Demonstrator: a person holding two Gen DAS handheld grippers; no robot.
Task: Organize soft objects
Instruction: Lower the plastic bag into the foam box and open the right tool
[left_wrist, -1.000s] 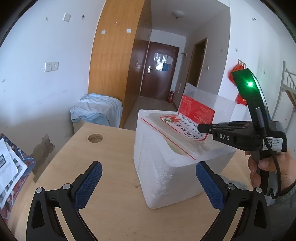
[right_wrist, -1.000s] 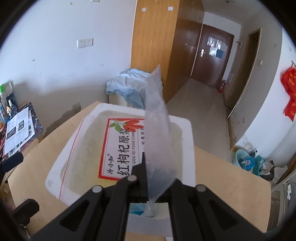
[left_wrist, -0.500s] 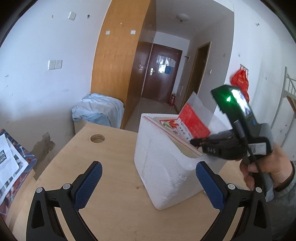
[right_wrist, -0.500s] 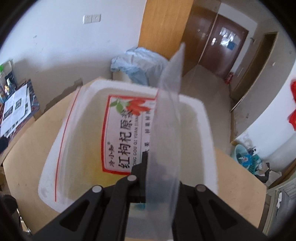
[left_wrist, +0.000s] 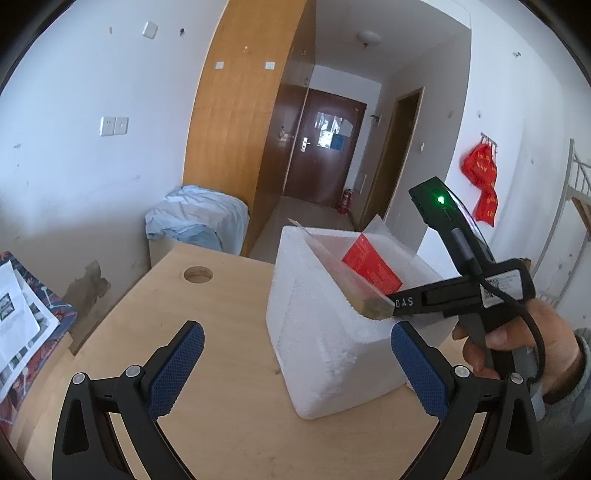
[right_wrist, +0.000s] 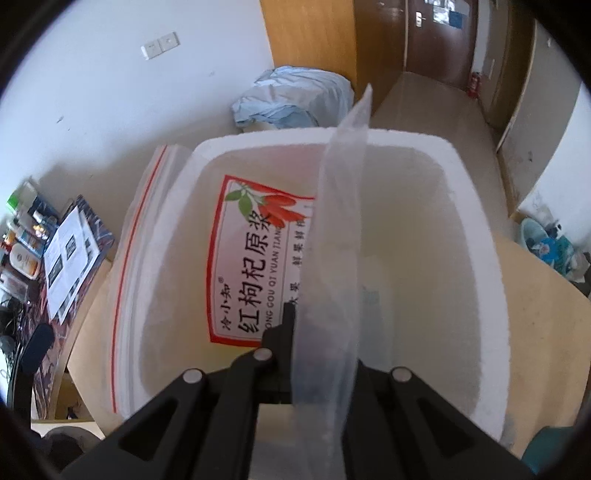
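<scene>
A white foam box (left_wrist: 314, 332) stands on the wooden table. A clear zip bag with a red printed label (right_wrist: 255, 273) slopes down into it, and its red zip edge hangs over the box's left rim (right_wrist: 129, 240). My right gripper (right_wrist: 314, 332) points steeply down over the box's near rim, shut on a fold of the bag's clear plastic (right_wrist: 332, 258). In the left wrist view the right gripper (left_wrist: 391, 306) shows in a person's hand at the right, pinching the bag (left_wrist: 369, 271). My left gripper (left_wrist: 295, 369) hovers open in front of the box, holding nothing.
The wooden table (left_wrist: 184, 332) has a round hole (left_wrist: 198, 275) near its far left corner. A heap of pale blue cloth (left_wrist: 199, 218) lies behind the table. Newspapers (left_wrist: 18, 321) lie on a low surface at the left. A corridor with a brown door runs behind.
The right gripper has tipped downward and sunk a little. The bag went from lying across the box's top to sloping down inside it. The left gripper has stayed open and nearly still.
</scene>
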